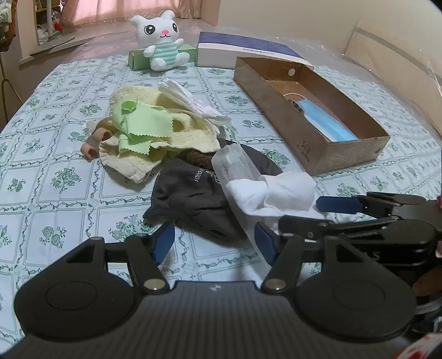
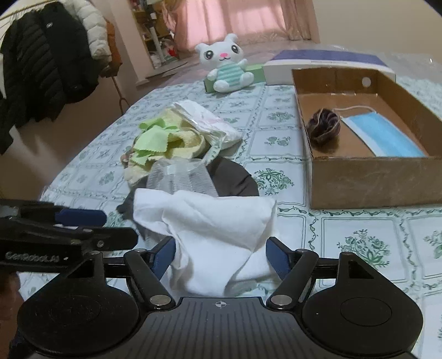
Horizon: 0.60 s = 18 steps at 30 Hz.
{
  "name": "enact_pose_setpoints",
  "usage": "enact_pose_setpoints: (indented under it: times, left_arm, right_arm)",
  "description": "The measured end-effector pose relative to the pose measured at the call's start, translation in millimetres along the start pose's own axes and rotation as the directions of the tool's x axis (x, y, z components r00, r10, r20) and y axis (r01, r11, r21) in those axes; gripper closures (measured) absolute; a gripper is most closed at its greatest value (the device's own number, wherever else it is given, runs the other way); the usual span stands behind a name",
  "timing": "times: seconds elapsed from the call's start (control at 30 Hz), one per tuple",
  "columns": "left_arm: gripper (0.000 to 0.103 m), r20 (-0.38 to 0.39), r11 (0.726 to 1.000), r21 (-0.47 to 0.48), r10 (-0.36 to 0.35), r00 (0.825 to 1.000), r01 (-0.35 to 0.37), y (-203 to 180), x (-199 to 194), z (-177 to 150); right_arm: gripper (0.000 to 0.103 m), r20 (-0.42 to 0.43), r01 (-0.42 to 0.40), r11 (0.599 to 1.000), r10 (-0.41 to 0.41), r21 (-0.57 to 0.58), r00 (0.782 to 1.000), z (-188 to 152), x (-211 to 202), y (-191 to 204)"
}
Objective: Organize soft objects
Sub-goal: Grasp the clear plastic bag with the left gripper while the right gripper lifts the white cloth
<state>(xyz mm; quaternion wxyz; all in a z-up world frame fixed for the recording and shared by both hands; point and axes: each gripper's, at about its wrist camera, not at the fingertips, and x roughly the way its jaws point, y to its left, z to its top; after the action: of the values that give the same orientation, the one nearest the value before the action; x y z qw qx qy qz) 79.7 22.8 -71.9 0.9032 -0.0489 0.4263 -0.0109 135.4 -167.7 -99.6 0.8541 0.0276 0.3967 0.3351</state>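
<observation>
Inside cardboard box (image 2: 373, 176): one blue mask (image 2: 384, 132), one hair scrunchie (image 2: 323, 125). Both tools, left (image 1: 214, 243) and right (image 2: 221, 255), spread wide, empty.

Domestic room, prob. a living/bedroom area. Indicated by: desk (image 1: 55, 176) covered w/ green floral-print cloth; pink curtains (image 2: 243, 19) over a bright window at rear; padded jackets (image 2: 52, 55) hung at left; white plush toy (image 1: 163, 41) seated against a green box (image 1: 138, 59); household soft items, e.g. yellow towel (image 1: 187, 132), heaped on the cloth.
</observation>
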Motion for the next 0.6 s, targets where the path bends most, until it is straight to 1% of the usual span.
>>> enact_pose_setpoints:
  times: [0.1,0.13,0.17,0.2,0.23,0.27,0.3,0.33,0.47,0.6]
  left_arm:
    - [0.042,-0.005,1.0,0.003,0.003,1.0,-0.003,0,3,0]
    - [0.042,-0.007,1.0,0.004,0.004,1.0,-0.004,0,3,0]
    - [0.042,-0.007,1.0,0.004,0.004,1.0,-0.004,0,3,1]
    - [0.043,-0.006,1.0,0.005,0.002,1.0,-0.002,0,3,1]
    - [0.043,-0.005,1.0,0.005,0.0,1.0,0.0,-1,3,1]
    - [0.043,-0.003,1.0,0.007,-0.003,1.0,0.003,-1,2,1]
    - [0.043,-0.002,1.0,0.008,-0.005,1.0,0.005,-2,2,1]
    - [0.043,0.0,1.0,0.01,-0.008,1.0,0.009,-3,2,2]
    - [0.043,0.014,0.999,0.023,-0.036,0.999,0.036,-10,0,3]
    - [0.043,0.01,0.998,0.038,-0.05,0.999,0.05,-19,3,5]
  right_arm:
    - [0.031,0.013,-0.005,1.0,0.005,0.015,1.0,1,8,-5]
    - [0.038,0.028,-0.014,1.0,0.013,0.009,1.0,1,9,-6]
    - [0.049,0.036,-0.021,1.0,0.021,-0.003,0.999,2,10,-6]
    - [0.073,0.046,-0.025,1.0,0.026,-0.019,0.999,3,10,-5]
    - [0.088,0.054,-0.032,0.999,0.034,-0.042,0.998,3,9,-4]
    - [0.095,0.052,-0.039,0.997,0.042,-0.06,0.998,3,8,-3]
    - [0.098,0.049,-0.037,0.997,0.04,-0.068,0.998,2,7,-3]
    - [0.098,0.054,-0.033,0.997,0.037,-0.07,0.998,1,5,-4]
    - [0.099,0.112,-0.034,0.999,0.036,-0.019,0.993,0,-14,-13]
    - [0.099,0.174,-0.013,0.999,0.006,0.041,0.985,3,-39,-22]
